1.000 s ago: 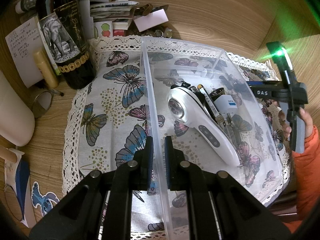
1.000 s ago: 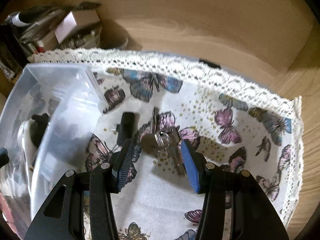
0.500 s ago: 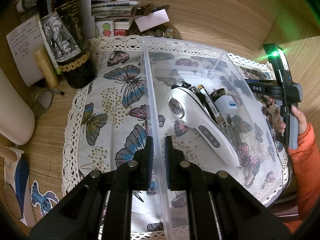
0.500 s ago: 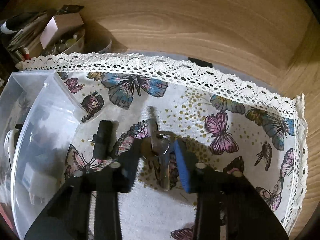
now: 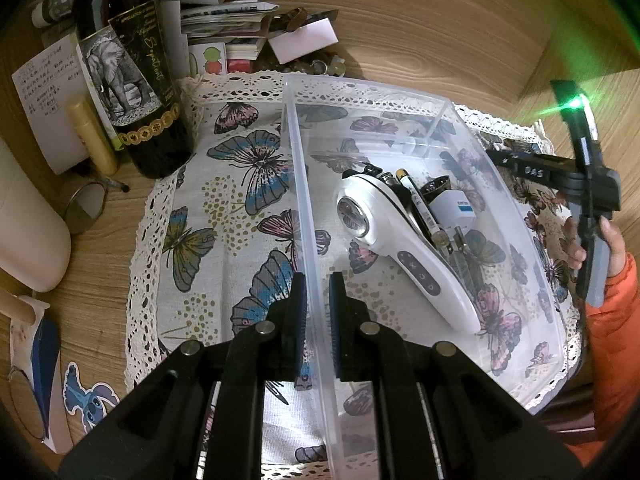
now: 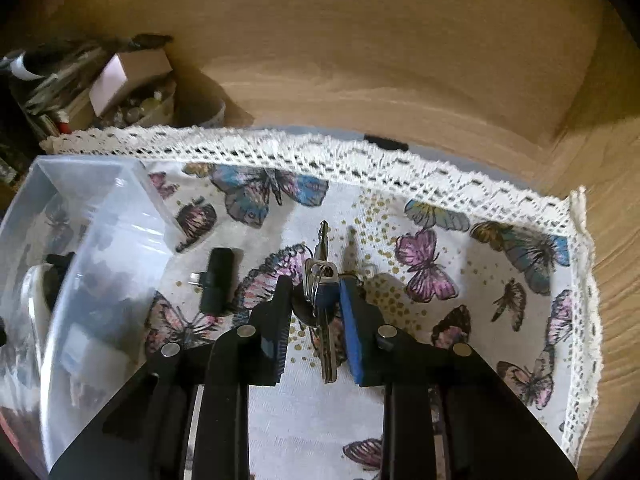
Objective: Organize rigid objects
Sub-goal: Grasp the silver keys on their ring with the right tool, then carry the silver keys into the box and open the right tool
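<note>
We are partway through the sorting. With the left gripper (image 5: 318,312) we pinch the near wall of the clear plastic bin (image 5: 516,216), which sits on the butterfly cloth (image 5: 224,216) toward its right edge. Our right gripper (image 6: 314,304) has just been closing and now clamps the bunch of keys (image 6: 320,280) between its pads, over the cloth near its far edge, just outside the bin's right wall.

Already in the bin we count one white handheld device (image 5: 396,248), one pen (image 5: 416,204), one white charger block (image 5: 456,210) and a few small dark pieces too cluttered to count.

Still out on the cloth we see two things: the keys in our grip and one small black adapter (image 6: 216,280) beside them, toward the bin. We judge both must still go in. The key bunch shows at least three keys; the exact number we cannot tell.
</note>
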Motion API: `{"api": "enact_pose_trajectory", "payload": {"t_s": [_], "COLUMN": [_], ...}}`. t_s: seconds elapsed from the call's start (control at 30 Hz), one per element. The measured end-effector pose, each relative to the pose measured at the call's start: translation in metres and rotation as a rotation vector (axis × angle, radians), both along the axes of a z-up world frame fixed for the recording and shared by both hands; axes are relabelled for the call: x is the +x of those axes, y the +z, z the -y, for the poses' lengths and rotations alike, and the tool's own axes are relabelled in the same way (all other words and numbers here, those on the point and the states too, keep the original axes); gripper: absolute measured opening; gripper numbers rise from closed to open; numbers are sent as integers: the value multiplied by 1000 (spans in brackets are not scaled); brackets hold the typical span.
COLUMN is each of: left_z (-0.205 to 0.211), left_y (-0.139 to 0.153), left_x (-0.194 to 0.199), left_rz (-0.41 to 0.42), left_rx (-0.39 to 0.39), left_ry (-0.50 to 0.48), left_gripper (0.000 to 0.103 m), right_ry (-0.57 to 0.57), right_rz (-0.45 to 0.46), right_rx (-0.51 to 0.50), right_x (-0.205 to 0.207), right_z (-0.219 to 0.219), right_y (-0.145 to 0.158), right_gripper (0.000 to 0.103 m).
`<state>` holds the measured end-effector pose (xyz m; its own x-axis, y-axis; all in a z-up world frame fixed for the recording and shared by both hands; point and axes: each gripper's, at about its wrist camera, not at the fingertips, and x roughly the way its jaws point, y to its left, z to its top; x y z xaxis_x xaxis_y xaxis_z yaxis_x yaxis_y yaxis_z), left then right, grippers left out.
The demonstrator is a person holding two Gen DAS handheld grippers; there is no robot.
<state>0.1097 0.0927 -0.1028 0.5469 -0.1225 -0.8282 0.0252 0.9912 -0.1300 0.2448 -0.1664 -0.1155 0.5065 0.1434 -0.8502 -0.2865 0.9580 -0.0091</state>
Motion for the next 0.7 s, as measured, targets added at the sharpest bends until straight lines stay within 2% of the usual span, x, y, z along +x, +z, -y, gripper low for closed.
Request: {"api": "enact_pose_trajectory", "payload": {"t_s": [0.4,0.7], "left_z": [-2,-2], "left_y": [0,0], "left_x": [0,0], "left_rz": [2,3], "left_rx": [-7,-6], "left_ry": [6,6], "left_gripper": [9,9], "right_ry": [54,157], "right_rz": [119,177], "right_rx": [62,93], "right_x": [-28,-44], "right_z": [-12,-41], "right_y": [57,80], "right_gripper": [22,22]}}
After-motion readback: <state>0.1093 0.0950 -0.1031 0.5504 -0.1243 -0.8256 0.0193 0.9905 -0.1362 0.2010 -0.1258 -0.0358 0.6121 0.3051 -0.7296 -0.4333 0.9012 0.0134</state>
